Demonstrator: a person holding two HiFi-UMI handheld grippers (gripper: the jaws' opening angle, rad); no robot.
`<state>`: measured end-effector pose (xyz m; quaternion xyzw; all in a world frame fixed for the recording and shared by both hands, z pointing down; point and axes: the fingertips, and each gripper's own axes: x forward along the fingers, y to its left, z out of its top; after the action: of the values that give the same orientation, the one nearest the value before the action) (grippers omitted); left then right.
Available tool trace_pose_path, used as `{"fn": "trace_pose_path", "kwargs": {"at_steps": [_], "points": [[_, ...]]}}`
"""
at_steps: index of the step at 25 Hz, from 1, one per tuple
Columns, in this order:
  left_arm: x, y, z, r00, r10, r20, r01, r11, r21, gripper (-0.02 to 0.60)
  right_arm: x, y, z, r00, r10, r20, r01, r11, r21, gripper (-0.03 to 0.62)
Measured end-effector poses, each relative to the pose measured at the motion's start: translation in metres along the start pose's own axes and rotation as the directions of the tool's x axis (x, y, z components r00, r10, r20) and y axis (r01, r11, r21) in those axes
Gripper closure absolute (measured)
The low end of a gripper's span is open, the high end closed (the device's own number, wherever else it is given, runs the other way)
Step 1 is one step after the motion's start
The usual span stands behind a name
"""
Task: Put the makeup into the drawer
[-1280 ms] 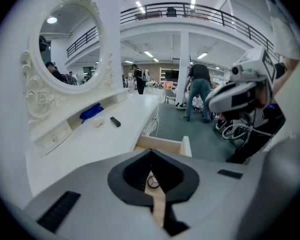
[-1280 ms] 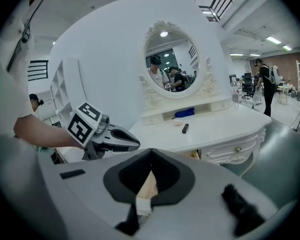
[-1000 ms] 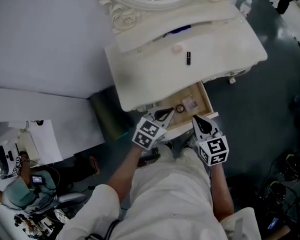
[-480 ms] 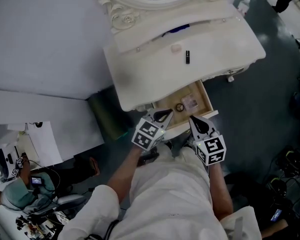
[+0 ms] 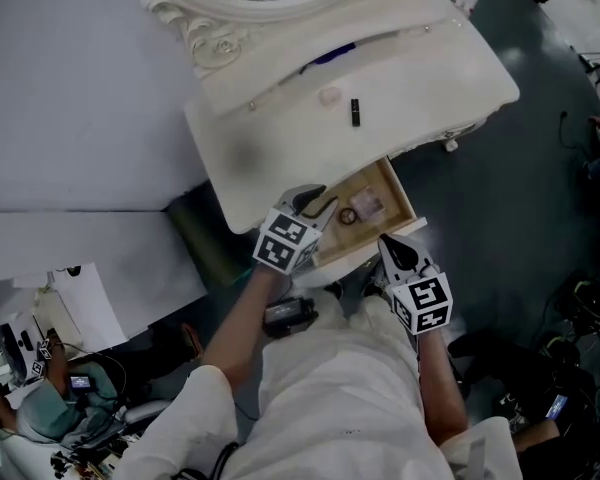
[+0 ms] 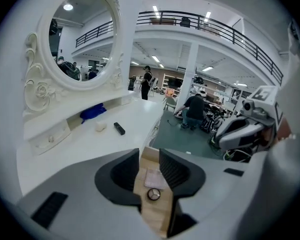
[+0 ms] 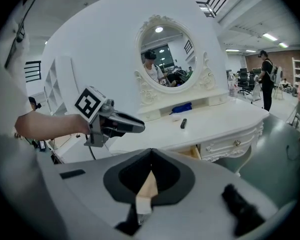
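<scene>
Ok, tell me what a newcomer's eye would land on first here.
The white dressing table with its ornate oval mirror fills the top of the head view. Below its front edge the open drawer shows a wooden floor holding a small ring and a pinkish packet. The left gripper hovers over it, jaws just opening, nothing held between them.

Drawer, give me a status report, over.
Left gripper jaws just opening over open drawer, nothing gripped. Right gripper shut, empty. Round compact in drawer; black tube on tabletop. Nothing blocking.
</scene>
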<state>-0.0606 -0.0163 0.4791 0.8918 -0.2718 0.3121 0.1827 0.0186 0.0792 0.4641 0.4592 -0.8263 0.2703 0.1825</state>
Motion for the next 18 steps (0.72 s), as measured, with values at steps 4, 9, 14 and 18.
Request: {"fn": "trace_pose_path", "kwargs": {"at_steps": [4, 9, 14, 18], "points": [[0.029, 0.036, 0.032, 0.999, 0.038, 0.010, -0.038, 0.998, 0.044, 0.421, -0.003, -0.016, -0.004, 1.000, -0.021, -0.019, 0.022, 0.999, 0.026, 0.582], [0.072, 0.099, 0.064, 0.996, 0.093, 0.008, -0.093, 0.987, 0.133, 0.316, -0.001, -0.039, -0.012, 0.998, -0.038, -0.049, 0.040, 0.998, 0.045, 0.582], [0.116, 0.147, 0.078, 0.994, 0.113, -0.007, -0.109, 0.977, 0.186, 0.285, 0.000, -0.061, -0.025, 0.994, -0.050, -0.099, 0.055, 0.997, 0.048, 0.582], [0.151, 0.176, 0.073, 0.993, 0.109, -0.052, -0.098, 0.979, 0.177, 0.285, 0.003, -0.070, -0.025, 0.991, -0.055, -0.121, 0.063, 0.996, 0.063, 0.582]]}}
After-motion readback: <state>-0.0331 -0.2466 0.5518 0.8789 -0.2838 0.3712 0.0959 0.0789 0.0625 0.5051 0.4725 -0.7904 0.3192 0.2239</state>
